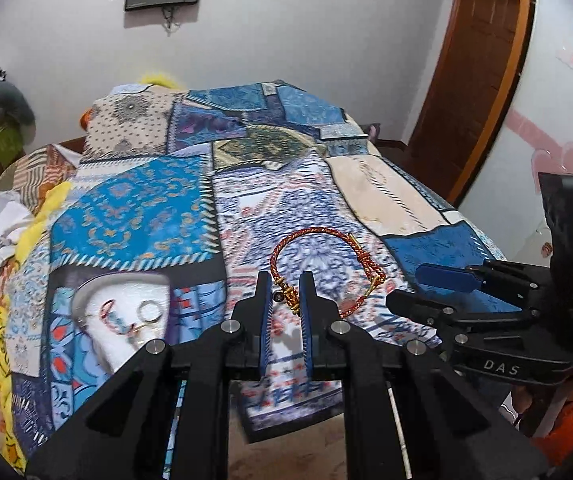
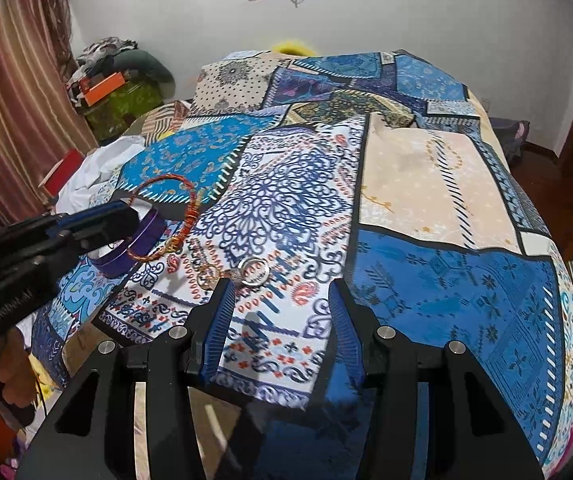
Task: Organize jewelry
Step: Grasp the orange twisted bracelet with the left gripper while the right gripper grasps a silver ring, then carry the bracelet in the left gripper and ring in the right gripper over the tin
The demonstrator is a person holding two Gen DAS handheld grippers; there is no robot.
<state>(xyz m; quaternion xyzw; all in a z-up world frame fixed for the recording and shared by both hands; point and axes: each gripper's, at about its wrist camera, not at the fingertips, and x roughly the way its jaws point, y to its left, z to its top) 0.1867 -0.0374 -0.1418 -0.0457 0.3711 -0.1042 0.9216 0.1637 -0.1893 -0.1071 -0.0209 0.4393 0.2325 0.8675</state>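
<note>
While the left gripper (image 1: 285, 308) holds the red bracelet (image 1: 289, 299) by its gold clasp, the job looks only partly done. Its two blue fingers are nearly closed and pinch the clasp, and the red loop hangs out past them toward 12 o'clock. In the right wrist view the loop is up in the air, off the patchwork bed cover (image 2: 426, 184).

The white dish (image 1: 130, 286) sits at 8 o'clock from the left gripper. A few small pieces already lie in it. I think the bracelet goes there next, but it is not in yet.

Two things still wait on the bed. A silver ring (image 2: 241, 270) and a thin gold piece (image 2: 202, 276) lie just beside the right gripper (image 2: 282, 308), at 11 o'clock from it. That gripper is partly open and holds nothing.

The pieces in the dish are small and blurry, so I cannot tell what each one is. In the right wrist view the left gripper hides part of the dish. The near edge of the bed is hidden behind both grippers.
</note>
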